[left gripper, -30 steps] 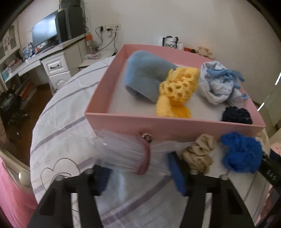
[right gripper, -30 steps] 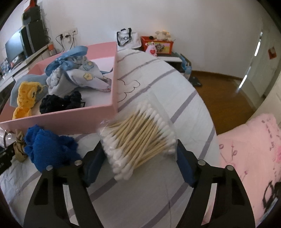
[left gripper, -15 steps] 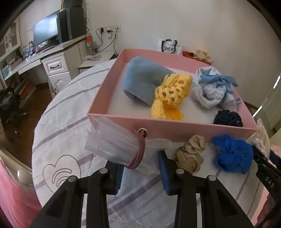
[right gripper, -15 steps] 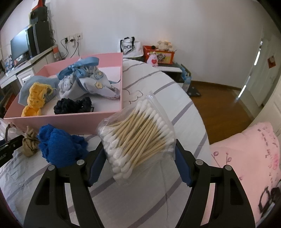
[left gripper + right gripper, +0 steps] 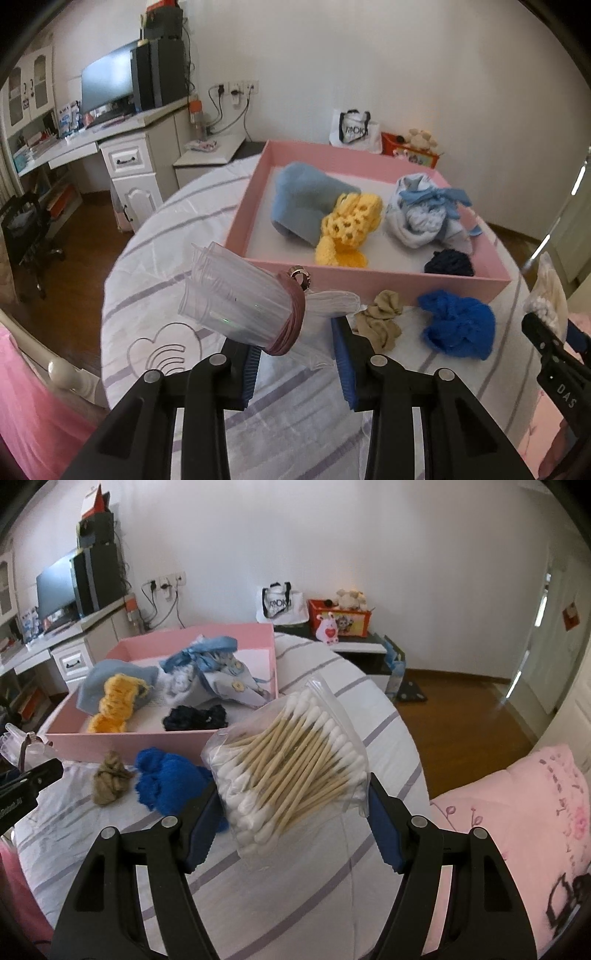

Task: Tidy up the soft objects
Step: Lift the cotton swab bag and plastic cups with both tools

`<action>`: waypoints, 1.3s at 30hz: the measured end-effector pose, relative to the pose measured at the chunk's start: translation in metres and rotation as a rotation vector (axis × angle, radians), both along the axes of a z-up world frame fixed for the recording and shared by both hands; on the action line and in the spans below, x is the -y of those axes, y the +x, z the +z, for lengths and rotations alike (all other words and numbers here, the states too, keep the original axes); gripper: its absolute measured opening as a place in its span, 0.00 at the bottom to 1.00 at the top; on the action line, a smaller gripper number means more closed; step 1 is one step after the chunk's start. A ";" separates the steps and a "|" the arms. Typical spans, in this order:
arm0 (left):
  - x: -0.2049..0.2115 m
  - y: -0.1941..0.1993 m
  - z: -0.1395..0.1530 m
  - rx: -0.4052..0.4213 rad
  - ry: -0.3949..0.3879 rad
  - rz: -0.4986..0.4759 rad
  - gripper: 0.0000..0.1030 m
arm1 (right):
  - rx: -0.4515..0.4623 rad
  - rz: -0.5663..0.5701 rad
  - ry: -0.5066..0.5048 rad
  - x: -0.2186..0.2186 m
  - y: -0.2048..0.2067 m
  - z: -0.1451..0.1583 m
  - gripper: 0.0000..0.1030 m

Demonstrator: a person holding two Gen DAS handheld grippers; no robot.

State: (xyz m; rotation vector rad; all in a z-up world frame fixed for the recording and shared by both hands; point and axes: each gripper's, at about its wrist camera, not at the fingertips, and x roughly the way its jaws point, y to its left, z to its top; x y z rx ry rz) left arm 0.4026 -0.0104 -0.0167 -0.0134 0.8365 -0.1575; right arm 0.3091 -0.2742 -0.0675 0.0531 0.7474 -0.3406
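Left wrist view: left hand-held gripper [image 5: 297, 354] is clamped on the bagged sleeve of clear plastic cups with a maroon hair band [image 5: 243, 302], jaws having just been closing onto it, held clear of the striped white sheet on the round worktop [image 5: 155, 236]. Cups are light, thin and crushable, film is slick; best grip is near the band, gently. Beyond it, the shallow pink cardboard box [image 5: 369, 275] holds the soft items. Tan crumpled scrunchie [image 5: 380, 319] and royal-blue fuzzy knit bundle [image 5: 458, 325] lie outside, just near of the box's front wall.

Right wrist view: right hand-held gripper [image 5: 291, 823] is closed on the clear zip bag of wooden cotton swabs [image 5: 291, 757], lifted above the sheet. Light, slippery bag, contents shift; squeeze across the middle. Scrunchie and knit bundle sit left of it; both limp, pinch at the bulk.
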 end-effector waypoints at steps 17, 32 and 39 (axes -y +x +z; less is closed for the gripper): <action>-0.015 -0.087 0.068 0.188 -0.021 0.019 0.32 | 0.158 0.045 -0.017 -0.024 -0.051 0.053 0.67; -0.026 -0.165 0.119 0.372 -0.037 0.006 0.32 | 0.350 0.068 -0.059 -0.039 -0.099 0.103 0.67; -0.034 -0.197 0.130 0.437 -0.034 0.015 0.32 | 0.405 0.077 -0.068 -0.046 -0.114 0.117 0.67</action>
